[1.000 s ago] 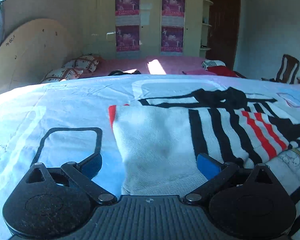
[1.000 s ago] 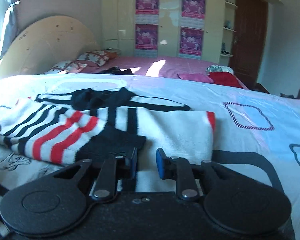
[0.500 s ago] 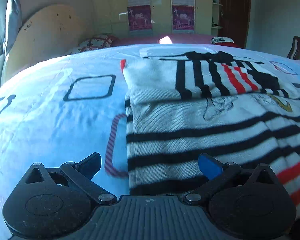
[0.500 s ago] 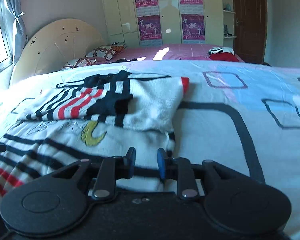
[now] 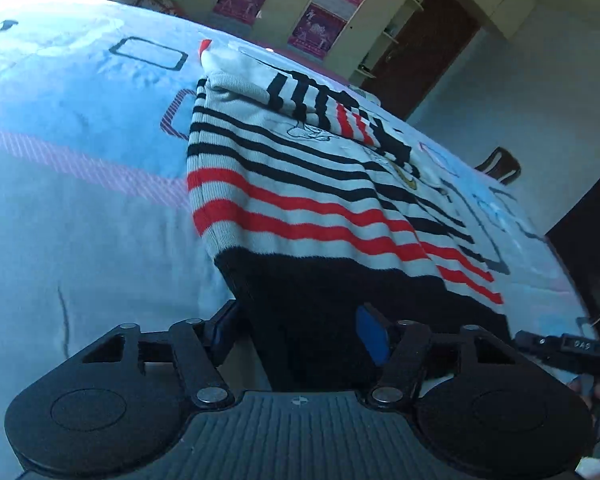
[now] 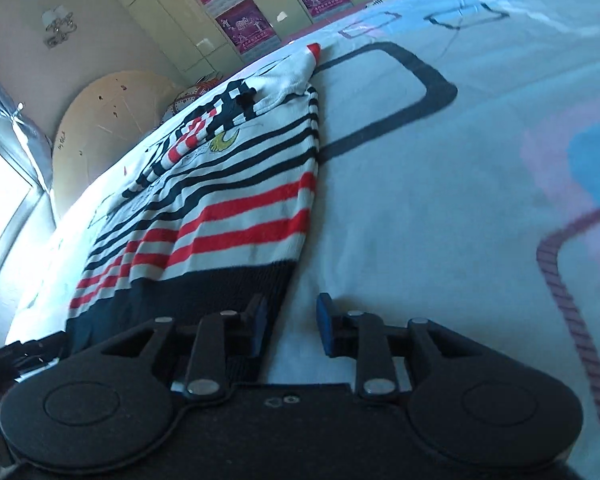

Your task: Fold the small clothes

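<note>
A white knit sweater point(image 5: 300, 196) with black and red stripes and a black hem lies flat on the bed, its sleeves folded across the far end. My left gripper point(image 5: 300, 332) is open, its blue pads straddling the hem's near left corner. In the right wrist view the sweater point(image 6: 236, 208) lies left of centre. My right gripper point(image 6: 290, 324) is open at the hem's near right corner, its left pad over the black band and its right pad over the sheet. The right gripper's tip point(image 5: 560, 346) shows at the left view's right edge.
The bed is covered by a pale blue sheet point(image 5: 60, 200) with square outlines. A rounded headboard point(image 6: 112, 120) and pillows are at the far end. A wardrobe with posters point(image 6: 244, 20), a dark door point(image 5: 416, 48) and a chair point(image 5: 500, 164) stand beyond.
Both grippers drew back from the folded sleeves to the sweater's near hem and tilted. The right gripper's jaws opened wider. The left stayed open.
</note>
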{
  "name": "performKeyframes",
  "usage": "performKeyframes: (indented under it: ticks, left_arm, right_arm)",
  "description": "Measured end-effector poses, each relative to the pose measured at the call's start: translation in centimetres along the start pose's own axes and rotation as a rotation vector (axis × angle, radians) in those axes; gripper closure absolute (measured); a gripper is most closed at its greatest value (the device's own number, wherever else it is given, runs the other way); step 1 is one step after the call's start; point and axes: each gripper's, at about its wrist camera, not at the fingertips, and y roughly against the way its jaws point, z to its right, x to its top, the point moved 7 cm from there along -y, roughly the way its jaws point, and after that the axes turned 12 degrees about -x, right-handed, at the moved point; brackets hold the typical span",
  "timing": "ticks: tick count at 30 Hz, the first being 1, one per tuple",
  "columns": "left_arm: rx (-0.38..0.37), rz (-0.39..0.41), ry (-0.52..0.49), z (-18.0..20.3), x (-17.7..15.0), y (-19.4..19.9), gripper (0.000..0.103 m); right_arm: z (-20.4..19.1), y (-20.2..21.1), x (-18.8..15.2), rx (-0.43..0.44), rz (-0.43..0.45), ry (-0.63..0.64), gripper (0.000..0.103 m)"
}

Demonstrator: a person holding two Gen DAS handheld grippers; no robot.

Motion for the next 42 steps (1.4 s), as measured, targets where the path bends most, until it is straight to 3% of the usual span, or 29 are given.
performKeyframes:
  ticks: [9, 11, 15, 18, 19, 20, 25, 28, 30, 33, 36, 42]
  left_arm:
    - [-0.186, 0.096, 0.244, -2.0, -1.0, -1.1, 0.05]
    - [-0.188, 0.086, 0.249, -2.2, -1.0, -1.5, 0.061]
    - [-0.208, 0.078, 0.243, -2.5, -1.0, -1.7, 0.063]
    - [-0.189, 0.062, 0.221, -2.3, -0.8, -1.8, 0.066]
    - [-0.159, 0.056, 0.198, -2.1, -0.7, -1.9, 0.086]
    - [-0.096, 0.037, 0.163, -2.1, -0.8, -2.1, 0.098]
    - [-0.121, 0.142, 0.105, -0.9, 0.5, 0.5, 0.098]
    - [-0.108, 0.16, 0.089, -1.5, 1.0, 2.4, 0.098]
    - [-0.076, 0.134, 0.101, -3.0, 0.6, 2.7, 0.098]
    - [-0.046, 0.108, 0.139, -5.0, -0.6, 1.7, 0.098]
    - [-0.069, 0.131, 0.181, -5.4, -0.7, 1.7, 0.098]
    - [-0.099, 0.158, 0.166, -4.5, 0.4, 2.0, 0.098]
  right_arm:
    - [-0.9, -1.1, -1.5, 0.162, -0.077, -0.171, 0.076]
    - [-1.2, -1.4, -1.4, 0.184, -0.09, -0.181, 0.076]
    - [-2.2, -1.9, -1.4, 0.189, -0.089, -0.159, 0.077]
    - [-2.5, -2.2, -1.3, 0.161, -0.08, -0.132, 0.093]
    - [-2.6, -2.1, -1.3, 0.14, -0.069, -0.111, 0.096]
    - [-2.9, -2.0, -1.2, 0.129, -0.056, -0.087, 0.096]
    - [-3.9, 1.2, 0.2, 0.126, 0.046, -0.028, 0.096]
    - [-4.3, 3.0, 1.1, 0.127, 0.099, 0.004, 0.096]
    - [-3.9, 2.6, 1.0, 0.099, 0.09, 0.007, 0.096]
    - [-1.7, -1.0, -1.0, 0.0, -0.006, -0.034, 0.097]
    - [-1.0, -1.0, -1.7, 0.033, 0.007, -0.103, 0.097]
    - [-2.2, 0.0, -0.8, 0.006, 0.068, -0.037, 0.097]
